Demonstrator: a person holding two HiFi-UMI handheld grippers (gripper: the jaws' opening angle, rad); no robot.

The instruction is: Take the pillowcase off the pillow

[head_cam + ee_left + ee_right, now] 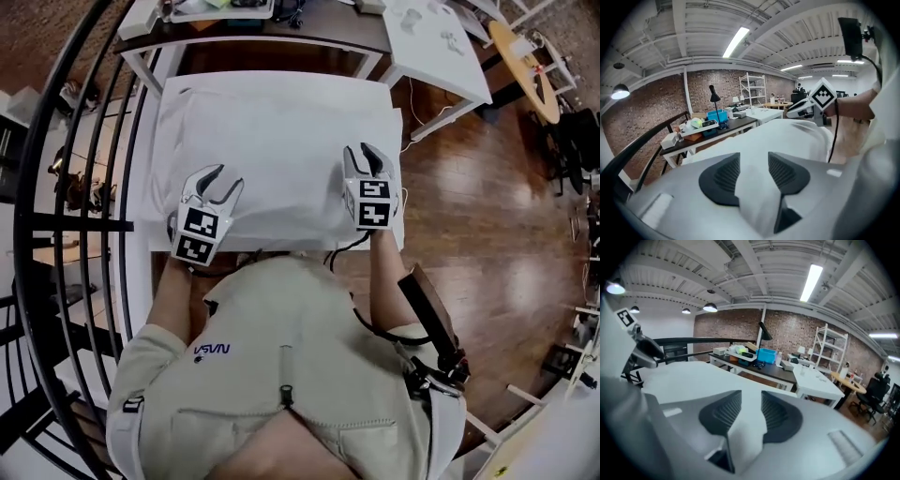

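Tongs first: left tongs (pixel 225 180) and right tongs (pixel 365 157) both sit about half open, with white cloth showing in each gap but not pinched. They're at the near edge of the plump white pillow (pixel 272 131), zipped up in its white fabric pillowcase (pixel 281 220), flat on the white desk (pixel 281 79). I'd bite only the loose case layer, evenly on both sides.

- Walled in red brick (pixel 651 101) at the far side.
- Lit by a long tube lamp (pixel 736 41) under a white beamed ceiling (pixel 693 28).
- Floored in glossy brown wood (pixel 469 234).
- Fenced by a curved black railing (pixel 56 187).
- Furnished with a dark-topped counter (pixel 309 36), a white counter (pixel 441 66), white shelving (pixel 752 89).
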